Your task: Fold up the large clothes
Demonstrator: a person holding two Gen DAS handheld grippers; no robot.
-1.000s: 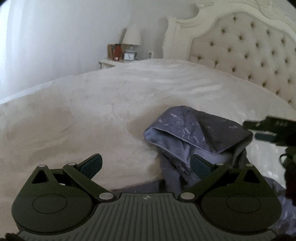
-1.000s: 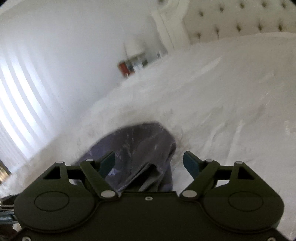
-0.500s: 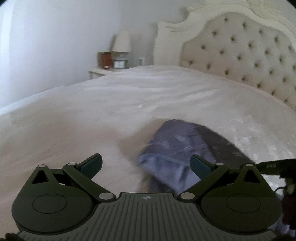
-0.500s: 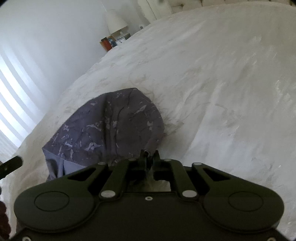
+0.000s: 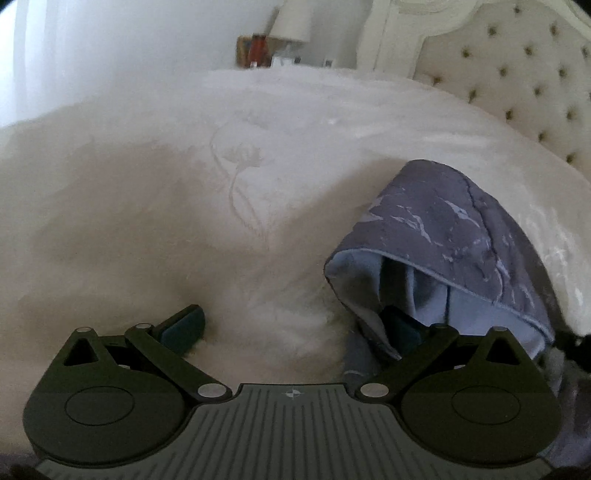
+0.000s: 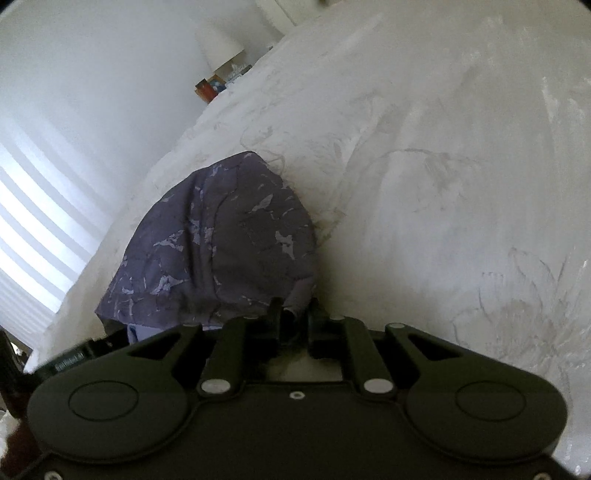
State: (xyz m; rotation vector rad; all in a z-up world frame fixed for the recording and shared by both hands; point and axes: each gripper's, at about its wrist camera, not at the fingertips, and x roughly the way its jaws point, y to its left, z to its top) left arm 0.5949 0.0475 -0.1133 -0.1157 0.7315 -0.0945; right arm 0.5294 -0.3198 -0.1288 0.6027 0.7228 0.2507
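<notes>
The jaws of the right gripper (image 6: 293, 317) are clenched on an edge of the purple hooded garment (image 6: 221, 243), and a small fold of the cloth stands up between the two tips. Ahead of these jaws the hood lies as a rounded hump on the white bed (image 6: 443, 184), its patterned side up.

The jaws of the left gripper (image 5: 291, 326) are spread wide and hold nothing. The right fingertip (image 5: 400, 325) is pushed into the pale blue lining at the opening of the hood (image 5: 443, 236), while the left fingertip (image 5: 183, 326) is over the bare bedcover. So the garment is to the right of the left jaws and only partly between them.

The step in hand seems to be the taking of a two-point hold near the hood, before the garment is spread flat for folding. The next move probably asks the left jaws to shift right, so the hood edge comes fully between them, and then to close. One layer only should be taken, because the lining is loose.

Beyond the bed are the tufted headboard (image 5: 517, 74) and a lamp (image 5: 291, 18).
</notes>
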